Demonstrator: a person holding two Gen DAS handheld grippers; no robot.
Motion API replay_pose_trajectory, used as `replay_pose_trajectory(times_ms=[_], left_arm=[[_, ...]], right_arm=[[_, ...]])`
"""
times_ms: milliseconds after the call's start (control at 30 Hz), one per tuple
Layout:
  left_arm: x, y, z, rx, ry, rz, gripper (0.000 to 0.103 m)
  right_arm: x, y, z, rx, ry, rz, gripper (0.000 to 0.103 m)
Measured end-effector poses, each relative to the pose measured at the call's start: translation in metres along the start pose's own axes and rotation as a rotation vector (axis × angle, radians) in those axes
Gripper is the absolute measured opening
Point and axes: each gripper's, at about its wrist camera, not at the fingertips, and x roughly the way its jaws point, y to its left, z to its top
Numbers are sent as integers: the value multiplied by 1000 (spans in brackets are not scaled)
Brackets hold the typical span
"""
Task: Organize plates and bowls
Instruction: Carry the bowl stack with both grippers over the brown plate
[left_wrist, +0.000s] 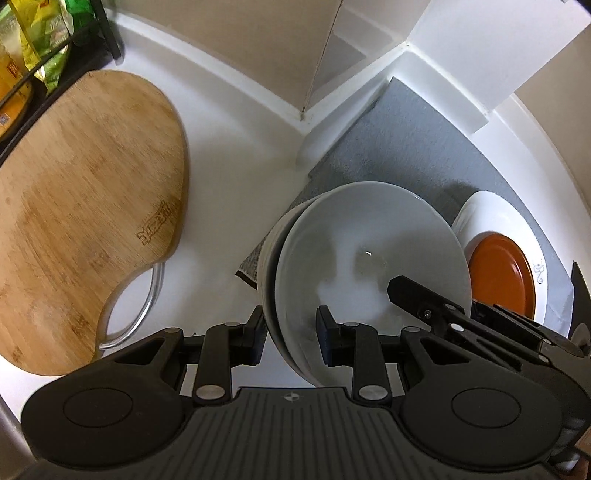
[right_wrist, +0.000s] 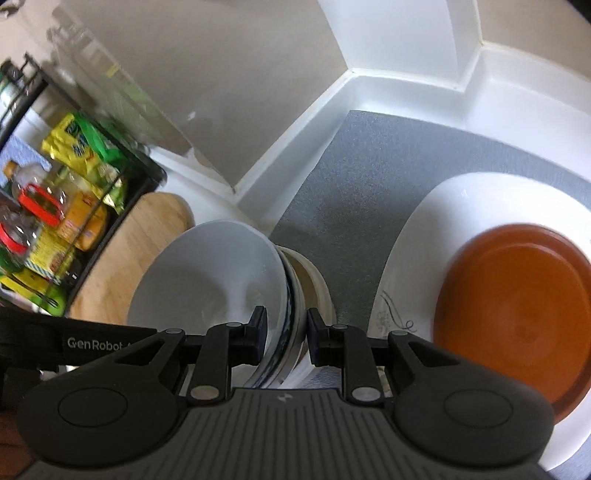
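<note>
A stack of bowls with a plain white one on top is gripped at its rim from two sides. My left gripper is shut on the near rim, one finger outside and one inside the top bowl. My right gripper is shut on the stack's opposite rim, over a blue-edged bowl and a beige bowl underneath. One of its fingers shows inside the top bowl in the left wrist view. The stack is at the left edge of a grey mat. I cannot tell if it rests on it.
An orange plate lies on a large white plate on the mat, right of the stack. A wooden cutting board lies left on the white counter. A black rack of snack packets stands beyond it. Walls meet in a corner behind.
</note>
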Motion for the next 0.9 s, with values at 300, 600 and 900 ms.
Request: replay_pose_trajectory(times_ms=[300,600,900], left_arm=[[-2,3,-1,41,-18,-28,30],[-32,-14,-12,208,-309,56,86],[-26,-1,2,210,-284,24,82]], right_arm=[[1,0,1,-17,-3,-3,30],[-19,-2,-2,-10,-63,10,46],[-33,4,-4,-63,-141,-10,86]])
